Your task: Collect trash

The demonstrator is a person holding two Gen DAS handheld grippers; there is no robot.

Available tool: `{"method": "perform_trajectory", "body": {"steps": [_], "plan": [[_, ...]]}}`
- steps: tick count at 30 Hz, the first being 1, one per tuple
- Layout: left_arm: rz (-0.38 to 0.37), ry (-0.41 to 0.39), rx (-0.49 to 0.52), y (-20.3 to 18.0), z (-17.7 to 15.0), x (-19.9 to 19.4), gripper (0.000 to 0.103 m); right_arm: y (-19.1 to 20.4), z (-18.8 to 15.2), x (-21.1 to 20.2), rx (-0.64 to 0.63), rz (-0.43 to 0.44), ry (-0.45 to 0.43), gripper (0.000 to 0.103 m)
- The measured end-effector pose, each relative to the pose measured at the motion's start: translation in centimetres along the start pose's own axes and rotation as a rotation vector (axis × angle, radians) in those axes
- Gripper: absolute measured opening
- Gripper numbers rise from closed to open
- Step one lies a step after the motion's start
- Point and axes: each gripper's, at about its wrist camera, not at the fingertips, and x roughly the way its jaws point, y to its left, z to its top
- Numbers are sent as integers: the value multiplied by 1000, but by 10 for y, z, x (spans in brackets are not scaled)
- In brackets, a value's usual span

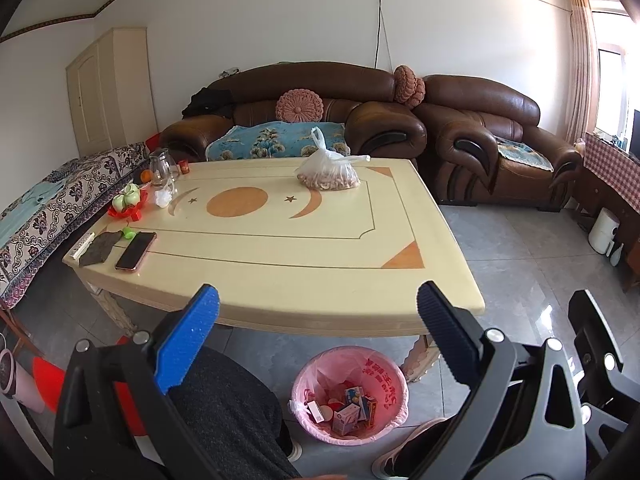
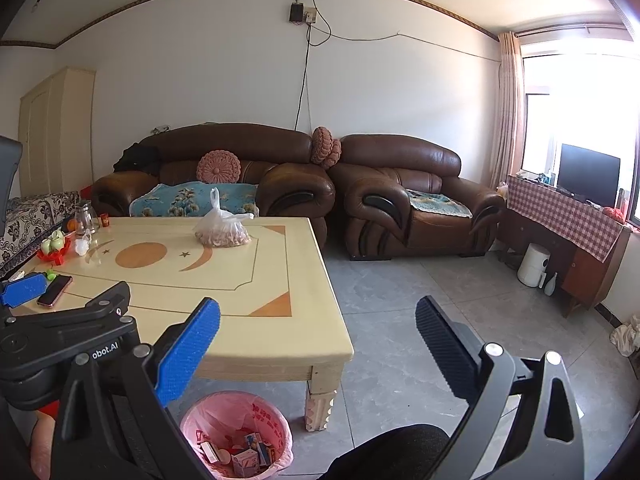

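A pink-lined trash bin (image 1: 350,394) stands on the floor under the near edge of the cream table (image 1: 320,276); it holds small boxes and wrappers. It also shows in the right wrist view (image 2: 236,434). My left gripper (image 1: 318,320) is open and empty, held above the bin at the table's near edge. My right gripper (image 2: 318,336) is open and empty, off the table's right corner, over the floor. The left gripper's body (image 2: 60,328) shows at the left of the right wrist view. A clear plastic bag of nuts (image 1: 329,174) sits on the table's far side.
On the table's left end lie a phone (image 1: 136,250), a dark cloth (image 1: 100,248), a remote, a glass jug (image 1: 162,166) and a red tray with green cups (image 1: 128,204). Brown sofas (image 1: 320,120) stand behind. A white appliance (image 2: 534,264) stands by a checked cabinet. My knees show below.
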Motion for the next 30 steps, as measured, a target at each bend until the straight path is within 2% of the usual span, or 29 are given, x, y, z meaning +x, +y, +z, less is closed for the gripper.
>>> {"method": "perform_trajectory", "body": {"steps": [30], "plan": [[11, -1, -2, 3, 2, -2, 97, 4, 3, -2, -9, 4, -8, 96]]}}
